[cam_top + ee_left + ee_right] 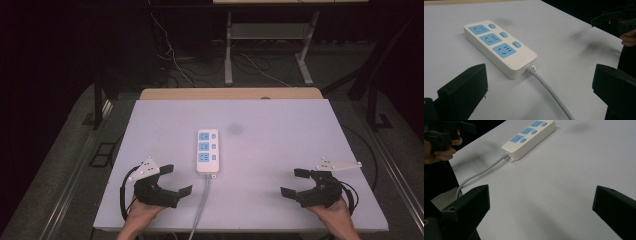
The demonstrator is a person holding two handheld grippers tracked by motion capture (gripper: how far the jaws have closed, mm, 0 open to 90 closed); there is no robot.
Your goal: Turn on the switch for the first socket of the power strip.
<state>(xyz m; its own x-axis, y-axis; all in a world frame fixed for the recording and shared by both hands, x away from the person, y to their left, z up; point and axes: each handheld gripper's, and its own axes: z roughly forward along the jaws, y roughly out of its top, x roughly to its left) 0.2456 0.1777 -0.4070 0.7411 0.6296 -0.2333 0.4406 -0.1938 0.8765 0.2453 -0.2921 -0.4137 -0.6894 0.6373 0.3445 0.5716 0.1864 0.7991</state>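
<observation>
A white power strip (207, 151) with three blue sockets and three blue switches lies at the middle of the white table (280, 150). Its grey cable (201, 205) runs off the near edge. My left gripper (176, 180) rests at the near left, open and holding nothing, pointing toward the strip (499, 47) and its cable (549, 92). At the near right my right gripper (295, 182) is open too, with bare tabletop between its jaws. The right gripper view has the strip (529, 137) far off at the upper left and the cable (481, 172) curving off the table edge.
A faint grey smudge (234, 129) marks the tabletop behind the strip. A wooden board edge (230, 93) borders the table's far side. Beyond it, on the dark floor, stand a metal frame (267, 45) and loose wires (170, 55).
</observation>
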